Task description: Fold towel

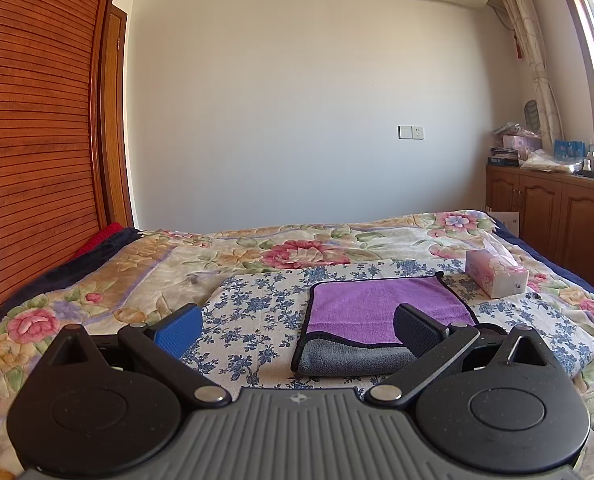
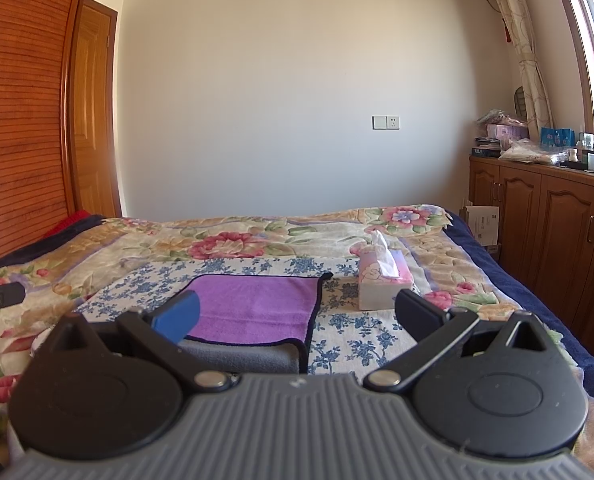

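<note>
Left tongs [image 1: 297, 328] hang spread and empty above the bed [image 1: 97, 280], a purple towel [image 1: 377, 308] lying folded ahead toward their right finger. Right tongs [image 2: 297, 316], likewise released, face its right edge, beside a tissue box [image 2: 381, 284] with a tissue poking out.

A purple towel [image 2: 253, 312] lies folded on a blue-flowered cloth [image 2: 349, 324] spread over a floral bedspread [image 2: 233, 240], its grey underside showing along the near edge at lower centre of the frame. The right gripper [image 2: 297, 314] fills the foreground, its blue and black fingers spread wide with nothing between them. A pink tissue box [image 2: 381, 284] stands just right of the towel. Wooden cabinets [image 2: 545, 216] line the right edge; a white wall [image 2: 297, 80] fills the background.
</note>
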Tool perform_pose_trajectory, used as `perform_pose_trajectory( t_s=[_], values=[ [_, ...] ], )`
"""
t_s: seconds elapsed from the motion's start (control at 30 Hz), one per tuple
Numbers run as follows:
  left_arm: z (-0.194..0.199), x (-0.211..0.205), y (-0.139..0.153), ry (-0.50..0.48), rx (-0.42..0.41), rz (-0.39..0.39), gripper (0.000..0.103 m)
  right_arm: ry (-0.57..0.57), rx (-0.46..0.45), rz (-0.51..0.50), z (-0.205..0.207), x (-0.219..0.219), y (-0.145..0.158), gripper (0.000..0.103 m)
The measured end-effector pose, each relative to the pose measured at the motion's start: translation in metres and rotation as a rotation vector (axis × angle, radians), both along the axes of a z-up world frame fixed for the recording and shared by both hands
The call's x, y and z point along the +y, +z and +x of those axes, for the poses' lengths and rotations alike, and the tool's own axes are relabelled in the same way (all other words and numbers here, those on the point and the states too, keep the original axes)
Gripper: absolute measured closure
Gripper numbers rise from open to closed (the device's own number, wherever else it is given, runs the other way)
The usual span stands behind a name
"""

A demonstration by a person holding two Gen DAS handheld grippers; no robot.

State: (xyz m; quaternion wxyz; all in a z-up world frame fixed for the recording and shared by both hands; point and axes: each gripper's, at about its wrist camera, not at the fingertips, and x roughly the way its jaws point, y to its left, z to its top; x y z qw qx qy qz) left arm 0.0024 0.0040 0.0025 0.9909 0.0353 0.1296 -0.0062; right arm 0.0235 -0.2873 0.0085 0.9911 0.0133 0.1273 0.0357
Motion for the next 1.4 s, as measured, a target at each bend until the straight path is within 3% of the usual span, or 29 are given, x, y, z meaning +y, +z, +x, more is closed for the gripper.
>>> perform_pose_trajectory(
  t_s=[1.4],
  values=[
    [0.004, -0.008, 0.000, -0.036, 0.030, 0.040, 0.000, 0.020, 0.023, -0.015, 0.012, 0.008, -0.003, 0.000]
  ],
)
